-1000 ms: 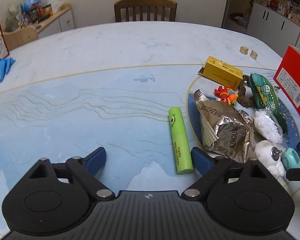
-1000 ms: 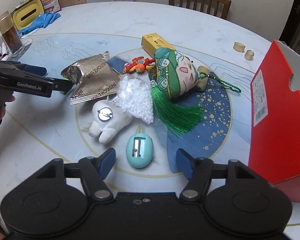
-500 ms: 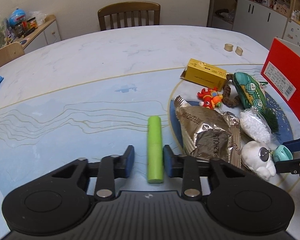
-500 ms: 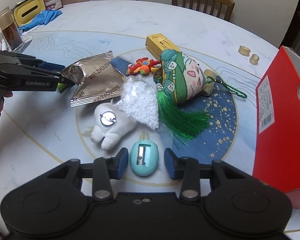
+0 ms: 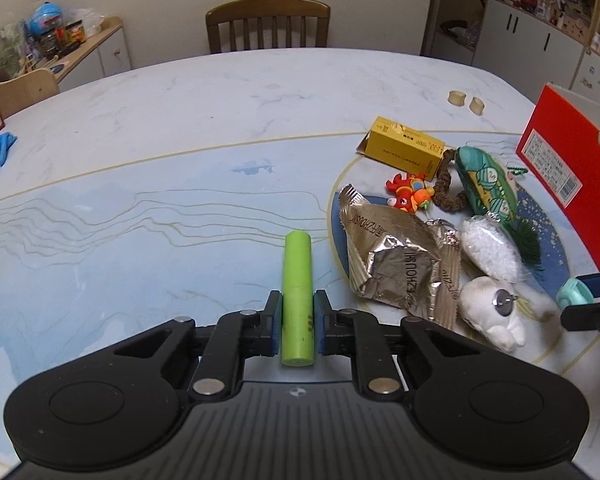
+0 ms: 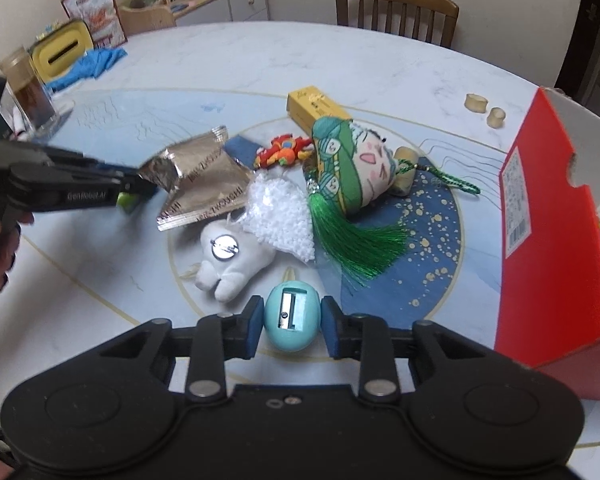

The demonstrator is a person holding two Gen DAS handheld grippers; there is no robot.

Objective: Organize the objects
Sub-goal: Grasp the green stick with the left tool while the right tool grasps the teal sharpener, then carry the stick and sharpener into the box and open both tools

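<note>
Green tube (image 5: 298, 288) lay lengthwise between left gripper (image 5: 296, 322) pads, clamped, far end pointing ahead over table (image 5: 180, 128). Teal sharpener (image 6: 292, 317) pinched in right gripper (image 6: 290, 326), whose jaws had just been closing; possibly lifted off table, hard to judge. Just ahead of it: white plush (image 6: 230, 260), bead bag (image 6: 280, 216), foil packet (image 6: 200, 184). Red box (image 6: 548, 236) at right.

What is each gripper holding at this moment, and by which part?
The left gripper clamps the green tube across its near half. The right gripper, jaws just closing, holds the teal egg-shaped sharpener by its two sides.
</note>
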